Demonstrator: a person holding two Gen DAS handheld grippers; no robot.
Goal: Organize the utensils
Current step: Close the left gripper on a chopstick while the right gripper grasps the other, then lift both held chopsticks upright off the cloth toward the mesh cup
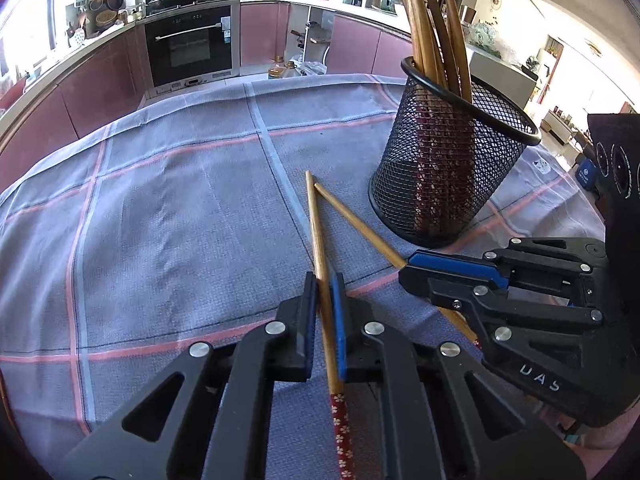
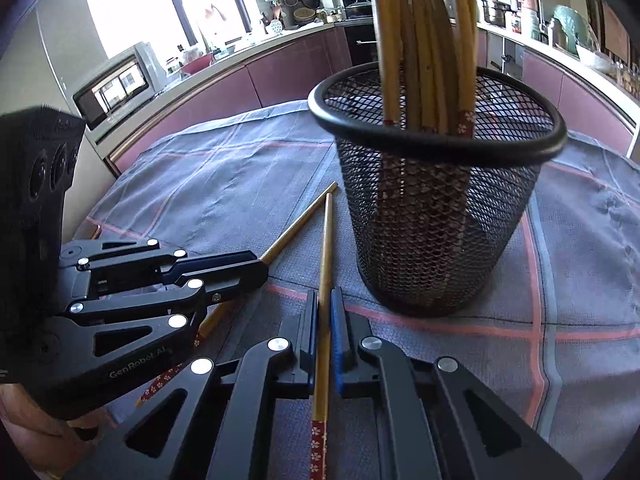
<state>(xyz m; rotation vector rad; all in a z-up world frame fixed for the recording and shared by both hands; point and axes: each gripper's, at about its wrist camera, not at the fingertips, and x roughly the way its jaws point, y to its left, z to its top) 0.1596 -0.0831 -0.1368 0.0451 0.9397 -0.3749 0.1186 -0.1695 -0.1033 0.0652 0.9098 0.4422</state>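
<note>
Two bamboo chopsticks with red flowered ends lie crossed near their tips on the checked cloth. My left gripper (image 1: pixel 324 285) is shut on the left chopstick (image 1: pixel 316 224), its blue pads pressing the shaft. My right gripper (image 2: pixel 324 297) is shut on the other chopstick (image 2: pixel 328 240). In the left wrist view the right gripper (image 1: pixel 410 270) comes in from the right over its chopstick (image 1: pixel 360 226). The right wrist view shows the left gripper (image 2: pixel 260 270) at the left on its chopstick (image 2: pixel 298 226). A black mesh holder (image 1: pixel 448 176) (image 2: pixel 432 232) stands upright just beyond, with several chopsticks (image 1: pixel 432 20) (image 2: pixel 420 40) in it.
The grey cloth with pink and blue lines (image 1: pixel 160 208) covers the table. Past its far edge run kitchen cabinets, an oven (image 1: pixel 188 46) and a cluttered counter. A microwave (image 2: pixel 116 84) sits at the left. A hand (image 2: pixel 40 440) holds the left gripper.
</note>
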